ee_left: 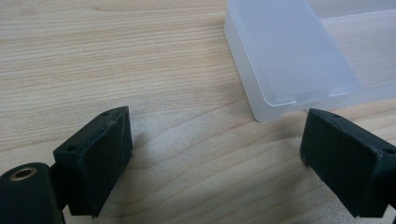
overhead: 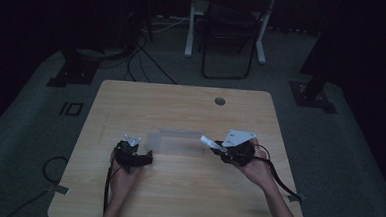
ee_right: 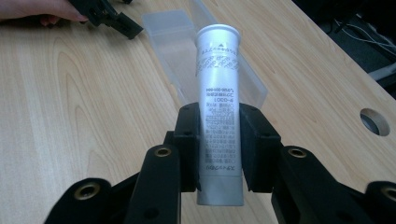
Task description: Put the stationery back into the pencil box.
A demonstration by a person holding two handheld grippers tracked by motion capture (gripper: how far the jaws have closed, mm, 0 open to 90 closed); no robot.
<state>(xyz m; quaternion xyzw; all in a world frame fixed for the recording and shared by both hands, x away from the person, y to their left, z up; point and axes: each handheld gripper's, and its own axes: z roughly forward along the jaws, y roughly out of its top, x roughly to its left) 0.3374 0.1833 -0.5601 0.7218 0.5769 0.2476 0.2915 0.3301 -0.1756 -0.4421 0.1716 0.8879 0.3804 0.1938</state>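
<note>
The right gripper (ee_right: 219, 149) pinches a silver tube (ee_right: 218, 93) (printed text on it); at its nine o'clock, the left gripper (ee_left: 215, 149) stands spread beside the translucent box (ee_left: 289, 56).

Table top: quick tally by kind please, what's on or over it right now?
Clear plastic box: 1
White tube, clamped in the right gripper: 1
Grippers, counting the left gripper with jaws apart beside the box: 2
Total: 4
</note>
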